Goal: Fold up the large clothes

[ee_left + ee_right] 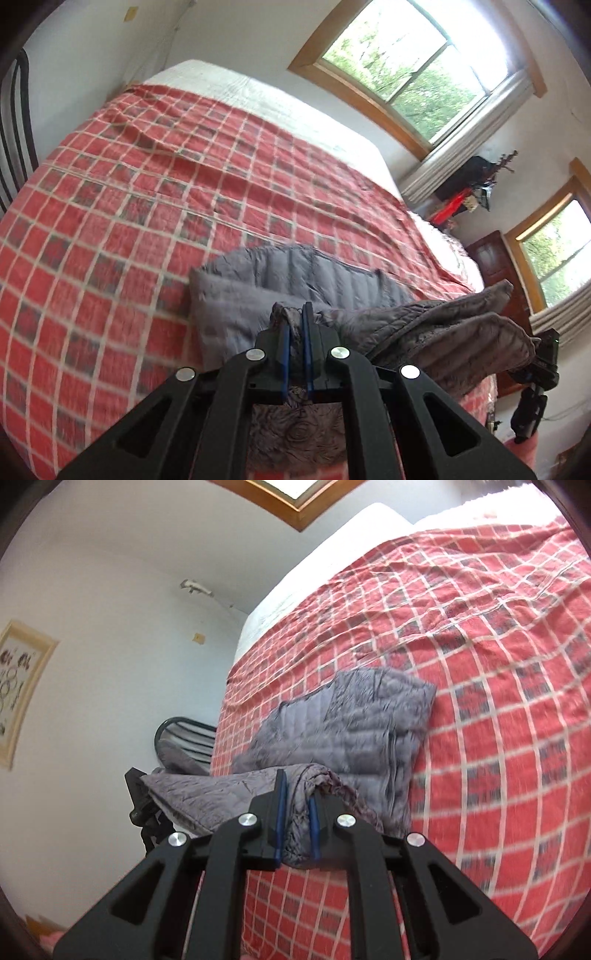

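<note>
A grey quilted jacket (pixel 295 277) lies partly folded on the bed near its front edge; it also shows in the right wrist view (pixel 343 723). My left gripper (pixel 295 325) is shut on a bunched edge of the jacket. My right gripper (pixel 297 805) is shut on another bunched edge of it, and shows at the far right of the left wrist view (pixel 543 365). The stretch of jacket between the two grippers hangs lifted above the bed edge. The left gripper shows at the left of the right wrist view (pixel 144 801).
The bed has a red checked blanket (pixel 166 184) over a white sheet (pixel 229 85). A dark chair (pixel 14 122) stands by the bed's left side. Windows (pixel 406 62) and a dark wooden cabinet (pixel 495 266) are to the right.
</note>
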{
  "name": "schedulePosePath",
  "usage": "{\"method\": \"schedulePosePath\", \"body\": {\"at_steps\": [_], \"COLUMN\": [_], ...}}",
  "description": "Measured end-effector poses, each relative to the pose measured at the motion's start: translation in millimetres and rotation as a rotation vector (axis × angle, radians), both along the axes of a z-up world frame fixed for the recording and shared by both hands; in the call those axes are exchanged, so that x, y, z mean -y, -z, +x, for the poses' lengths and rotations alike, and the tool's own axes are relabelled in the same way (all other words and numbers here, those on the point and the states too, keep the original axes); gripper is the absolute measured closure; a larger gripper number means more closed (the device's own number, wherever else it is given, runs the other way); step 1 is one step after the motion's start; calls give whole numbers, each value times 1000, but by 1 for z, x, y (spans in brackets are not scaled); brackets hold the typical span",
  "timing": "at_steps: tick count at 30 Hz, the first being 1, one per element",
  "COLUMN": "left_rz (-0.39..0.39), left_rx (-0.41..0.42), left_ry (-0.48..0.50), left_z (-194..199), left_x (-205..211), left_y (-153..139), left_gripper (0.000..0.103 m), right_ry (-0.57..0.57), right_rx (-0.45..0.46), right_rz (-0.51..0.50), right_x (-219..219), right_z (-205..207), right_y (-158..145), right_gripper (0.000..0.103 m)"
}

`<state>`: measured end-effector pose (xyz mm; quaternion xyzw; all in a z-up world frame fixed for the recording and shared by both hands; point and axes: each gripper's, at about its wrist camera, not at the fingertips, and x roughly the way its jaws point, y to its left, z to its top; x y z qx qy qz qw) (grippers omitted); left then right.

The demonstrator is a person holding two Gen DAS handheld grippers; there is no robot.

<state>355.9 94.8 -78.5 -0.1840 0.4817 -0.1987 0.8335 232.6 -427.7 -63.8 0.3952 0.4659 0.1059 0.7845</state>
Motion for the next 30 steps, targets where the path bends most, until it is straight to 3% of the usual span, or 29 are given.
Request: {"method": "schedulePosePath", "body": {"at_steps": [7,11,14,16,17,19,22,23,26,30], "left_rz": [68,50,-6,-39,-67,-125,-289,-299,-250,-51], "left_rx": [-120,-162,-204,-228,-243,-260,-266,-251,-181,-164], "left_ry": [-16,-6,-4,6,10,3,-21,-31,-51,-12], "left_z": [62,76,84,88,90,90,85,83,72,45], "left_x": [15,18,13,9,6,-2,-23,-27,-36,-22], "left_y": [53,69,75,75,75,71,58,52,31,32], "left_gripper": [97,94,93,92,92,90,86,85,75,72], "right_ry": [42,56,75,106,128,125,118,110,75,-1], "right_rx": [-78,-102,-110,-103,-83,-48,-42,-52,-85,-153], "right_rz": [22,48,81,79,45,6,-4,-26,-82,-158], "right_x": [17,26,37,46,50,54,54,52,38,5], "right_z": [48,57,56,53,49,43,33,30,27,26], "right_y": [44,58,61,57,50,40,35,35,41,65], "right_gripper": [86,82,75,57,34,33,33,33,33,34]}}
